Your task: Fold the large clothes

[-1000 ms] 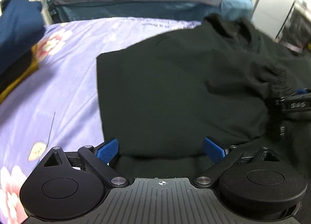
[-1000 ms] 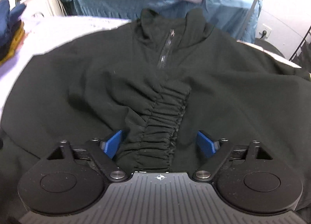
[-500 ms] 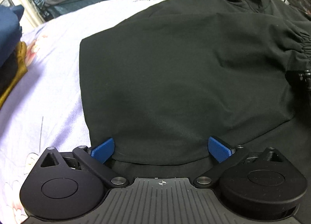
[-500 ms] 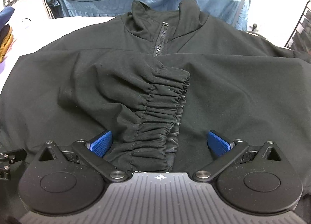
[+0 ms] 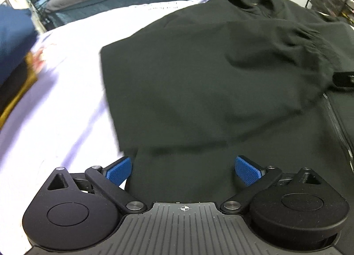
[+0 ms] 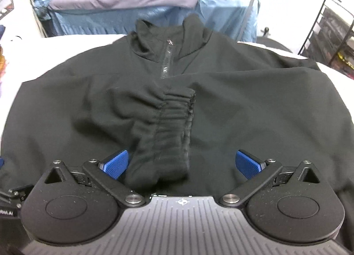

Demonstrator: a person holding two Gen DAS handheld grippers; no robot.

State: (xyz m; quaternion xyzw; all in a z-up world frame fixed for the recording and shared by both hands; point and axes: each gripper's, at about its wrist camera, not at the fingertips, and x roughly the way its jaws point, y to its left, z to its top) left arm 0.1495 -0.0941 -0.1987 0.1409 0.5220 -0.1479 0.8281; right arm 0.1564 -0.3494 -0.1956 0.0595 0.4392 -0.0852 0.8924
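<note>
Both the left gripper [image 5: 183,169] and right gripper [image 6: 181,164] gape over the blurred black jacket [image 6: 243,104], seemingly untouched.

Black jacket [image 5: 210,82] cut off at 3 o'clock; its hem hidden behind right claw [image 6: 181,163]. Navy pile [image 5: 13,40] at 9 o'clock blurred, cropped.

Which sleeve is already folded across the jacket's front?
The sleeve with the gathered elastic cuff, lying over the zipper line between the open right gripper's fingers. Another sleeve is not distinguishable.
</note>
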